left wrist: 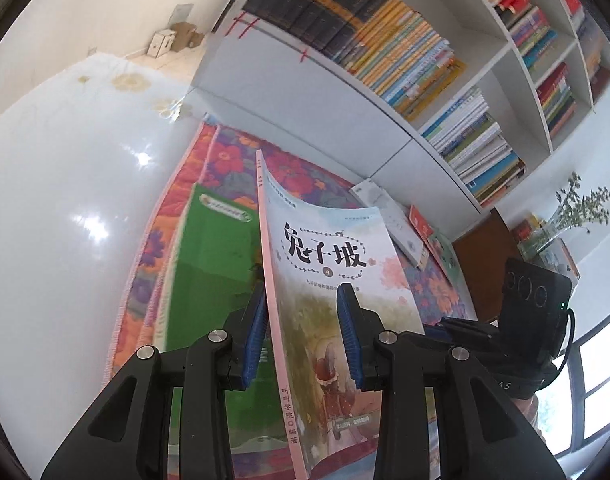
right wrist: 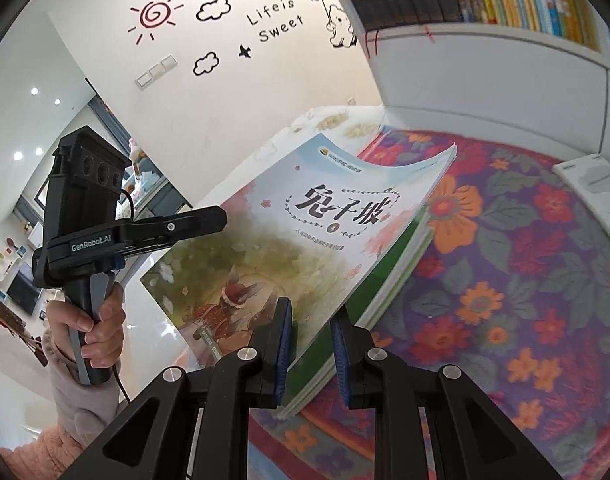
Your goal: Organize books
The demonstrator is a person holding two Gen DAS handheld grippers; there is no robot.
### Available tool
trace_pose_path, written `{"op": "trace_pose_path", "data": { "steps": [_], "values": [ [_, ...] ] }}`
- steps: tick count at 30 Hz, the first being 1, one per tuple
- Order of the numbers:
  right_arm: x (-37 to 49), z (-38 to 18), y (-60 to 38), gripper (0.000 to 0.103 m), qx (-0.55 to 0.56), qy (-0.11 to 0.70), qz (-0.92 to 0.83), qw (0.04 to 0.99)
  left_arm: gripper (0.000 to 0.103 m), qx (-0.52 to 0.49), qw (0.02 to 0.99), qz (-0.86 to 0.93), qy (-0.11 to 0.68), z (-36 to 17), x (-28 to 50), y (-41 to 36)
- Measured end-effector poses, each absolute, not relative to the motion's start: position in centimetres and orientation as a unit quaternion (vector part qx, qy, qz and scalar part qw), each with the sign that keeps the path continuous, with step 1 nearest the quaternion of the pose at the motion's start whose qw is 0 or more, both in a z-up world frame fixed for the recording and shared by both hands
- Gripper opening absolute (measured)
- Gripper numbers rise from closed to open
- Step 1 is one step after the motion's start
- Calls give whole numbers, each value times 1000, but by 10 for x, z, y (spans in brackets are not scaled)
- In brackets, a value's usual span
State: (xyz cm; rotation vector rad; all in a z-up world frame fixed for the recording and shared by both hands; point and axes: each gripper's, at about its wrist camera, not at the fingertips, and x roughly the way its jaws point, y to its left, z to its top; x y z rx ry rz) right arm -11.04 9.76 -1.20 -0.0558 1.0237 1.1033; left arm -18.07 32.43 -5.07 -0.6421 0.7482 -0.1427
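A thin stack of books is held off the floral mat between my two grippers. Its top book has a pale cover with a rabbit picture and black Chinese title, and a green book lies under it. My left gripper is shut on the stack at the pink spine edge, one blue pad on each face. My right gripper is shut on the stack's other edge. The right wrist view shows a hand holding the left gripper at the book's far edge.
A white bookcase packed with books rises behind the mat. More books lie flat on the mat near its base, one of them white. Glossy white floor lies left of the mat. A brown board and a vase with a plant are at right.
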Motion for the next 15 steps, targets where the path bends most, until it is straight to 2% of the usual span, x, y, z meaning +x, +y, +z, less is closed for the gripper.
{"op": "trace_pose_path", "data": {
  "steps": [15],
  "values": [
    [-103,-54,122,19,-31,521,475,709,31,-290,866,-39,405,-94,-180,338]
  ]
}}
